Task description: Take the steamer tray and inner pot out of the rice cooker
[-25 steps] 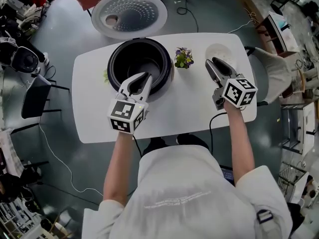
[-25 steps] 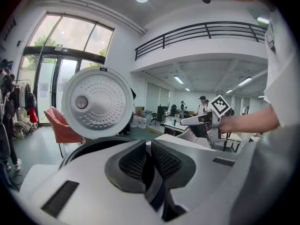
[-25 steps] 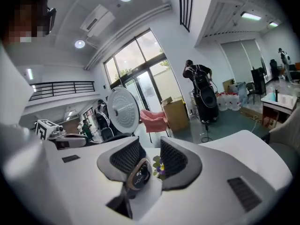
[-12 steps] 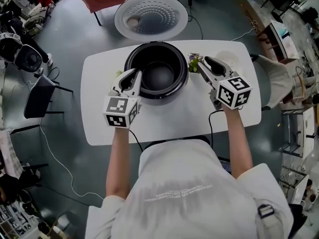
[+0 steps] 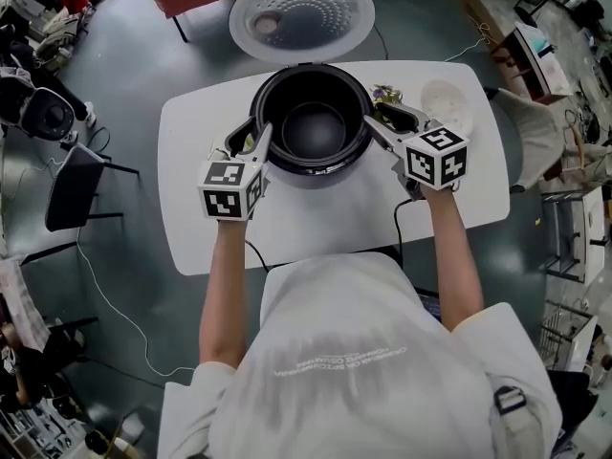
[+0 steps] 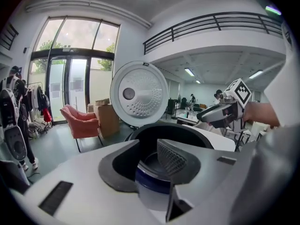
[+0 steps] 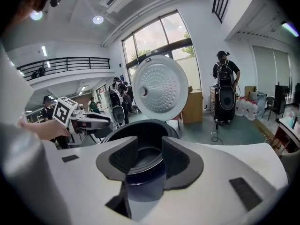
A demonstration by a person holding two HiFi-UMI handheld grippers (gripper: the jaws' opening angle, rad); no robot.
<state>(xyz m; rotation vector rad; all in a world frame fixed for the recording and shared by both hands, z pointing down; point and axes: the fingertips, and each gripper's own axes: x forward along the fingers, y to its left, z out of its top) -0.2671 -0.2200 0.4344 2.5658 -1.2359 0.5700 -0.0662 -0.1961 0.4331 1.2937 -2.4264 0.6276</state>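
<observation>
The open rice cooker [image 5: 311,165] stands at the table's far middle, lid [image 5: 301,12] swung back. The black inner pot [image 5: 311,127] sits inside it; I cannot make out a steamer tray in it. My left gripper [image 5: 251,140] is at the cooker's left rim, my right gripper [image 5: 381,118] at its right rim. Both sets of jaws are opening. In the left gripper view the jaws [image 6: 147,146] straddle the dark rim [image 6: 150,175] without the pads pressing on it. The right gripper view shows the same: the gripper [image 7: 150,142] with the pot's rim [image 7: 143,170] in its gap.
The white table [image 5: 335,218] has bare room in front of the cooker. A small bunch of flowers [image 5: 384,94] and a white round dish [image 5: 449,98] lie behind the right gripper. A power cord [image 5: 397,223] runs off the front edge. Chairs and gear stand on the floor around.
Both grippers moved toward the cooker's sides: the left from the front rim to the left rim, the right from the table's right to the right rim. The left jaws spread apart.
</observation>
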